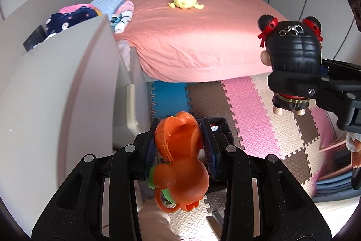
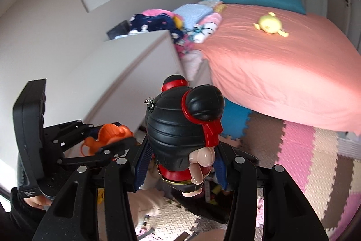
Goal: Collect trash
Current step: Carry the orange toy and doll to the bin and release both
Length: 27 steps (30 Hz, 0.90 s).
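Observation:
My left gripper [image 1: 180, 128] is shut on an orange plastic toy animal [image 1: 180, 155] with green bands, held above the floor mats. It also shows in the right wrist view [image 2: 108, 137] at the left. My right gripper [image 2: 182, 150] is shut on a black-haired doll [image 2: 180, 128] with red hair ribbons, gripped around its body. That doll [image 1: 291, 46] shows in the left wrist view at the right, held in the air. A dark bin [image 1: 220, 128] with small items lies below both grippers, mostly hidden.
A bed with a salmon sheet [image 1: 198, 37] holds a yellow plush toy [image 1: 183, 0] and folded clothes [image 1: 108, 12]. A white cabinet [image 1: 56, 94] stands at the left. Coloured foam puzzle mats [image 1: 259, 119] cover the floor. Folded fabrics [image 1: 336, 182] lie at the right.

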### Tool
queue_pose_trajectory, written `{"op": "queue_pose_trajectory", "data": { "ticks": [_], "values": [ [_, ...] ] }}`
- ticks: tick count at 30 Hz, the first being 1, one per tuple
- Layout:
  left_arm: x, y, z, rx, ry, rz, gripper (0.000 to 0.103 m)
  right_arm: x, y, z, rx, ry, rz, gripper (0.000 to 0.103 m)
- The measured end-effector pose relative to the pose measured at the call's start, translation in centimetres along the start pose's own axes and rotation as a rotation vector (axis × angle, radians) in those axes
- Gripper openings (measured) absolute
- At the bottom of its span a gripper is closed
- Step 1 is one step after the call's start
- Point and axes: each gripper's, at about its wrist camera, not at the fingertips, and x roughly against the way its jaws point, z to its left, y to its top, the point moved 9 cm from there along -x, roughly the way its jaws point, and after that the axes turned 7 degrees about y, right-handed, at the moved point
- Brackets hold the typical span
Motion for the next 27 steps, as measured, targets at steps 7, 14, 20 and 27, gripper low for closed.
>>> {"op": "queue_pose_trajectory", "data": {
  "ticks": [7,14,20,27],
  "values": [
    [-1.5,-0.5,-1.3,-0.041,-0.006,0.023,0.037,-1.9,-1.1,-1.6,-0.047,-0.009,0.04,0.05],
    [-3.1,-1.6,-1.0,-0.031,0.017,0.07,0.042,-4.8,-1.7,-2.6,-0.098,-0.036,0.092,0.053],
    [-3.5,-2.3,0.8,-0.03,0.148,0.054,0.097,-4.9,-1.2,-5.5,-0.18,-0.167,0.051,0.1],
    [-3.3,-2.5,1.2,-0.001,0.117,0.059,0.097,-4.0,-0.8,-5.5,-0.189,-0.183,0.008,0.1]
  ]
}}
